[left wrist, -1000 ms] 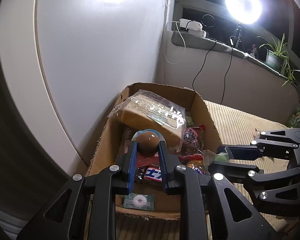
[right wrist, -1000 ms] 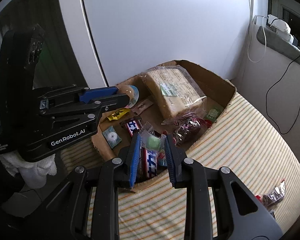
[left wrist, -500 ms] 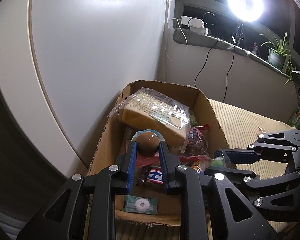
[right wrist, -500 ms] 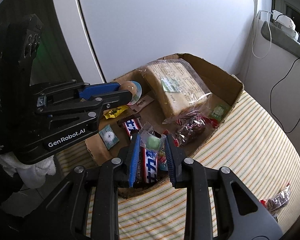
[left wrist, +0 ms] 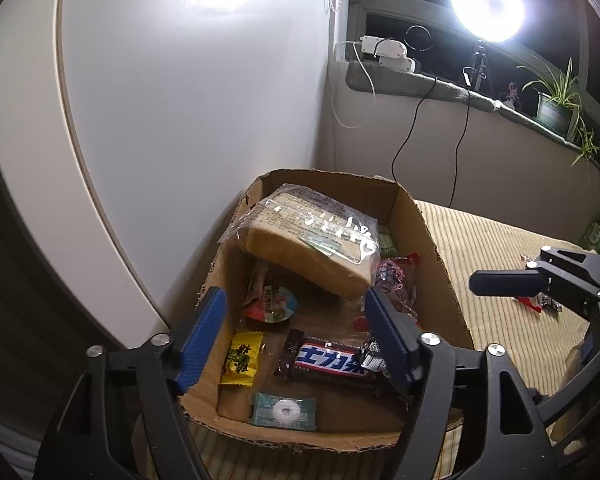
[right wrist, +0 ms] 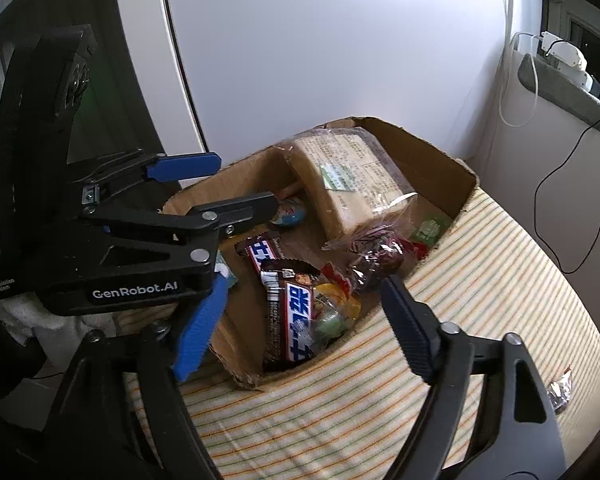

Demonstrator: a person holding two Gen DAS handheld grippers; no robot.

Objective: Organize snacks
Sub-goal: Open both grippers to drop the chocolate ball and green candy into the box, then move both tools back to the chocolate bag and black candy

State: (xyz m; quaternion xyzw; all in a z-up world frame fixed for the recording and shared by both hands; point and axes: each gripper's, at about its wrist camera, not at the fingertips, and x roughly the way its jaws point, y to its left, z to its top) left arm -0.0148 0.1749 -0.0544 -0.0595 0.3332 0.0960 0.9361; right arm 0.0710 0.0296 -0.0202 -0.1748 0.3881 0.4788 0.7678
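Cardboard box [left wrist: 428, 232] sits on a striped mat [right wrist: 500, 280], packed with snacks. Both tongs have just been opening. Left tongs [left wrist: 296, 320]: jaws now spread wide over the near half of the box, nothing between them. A second ago they pinched a round brown-topped cup; a cup [left wrist: 276, 304] of that sort now lies inside the box, under the edge of the bagged loaf [left wrist: 312, 240]. Right tongs [right wrist: 300, 312]: also spread wide, empty. The small clear-wrapped green sweet they carried earlier now rests in the near corner, sweet [right wrist: 328, 320] beside a chocolate bar [right wrist: 296, 320].

Reading: two simultaneous drops, both landed inside the walls. A second bar [left wrist: 332, 362], a yellow packet [left wrist: 242, 360] and a mint packet [left wrist: 282, 410] lie flat on the box floor.

Remaining: loose wrappers [left wrist: 538, 304] out on the mat, apart from the box; one silver wrapper [right wrist: 560, 394] at the right edge. Judged not finished; those look like the next pickups.
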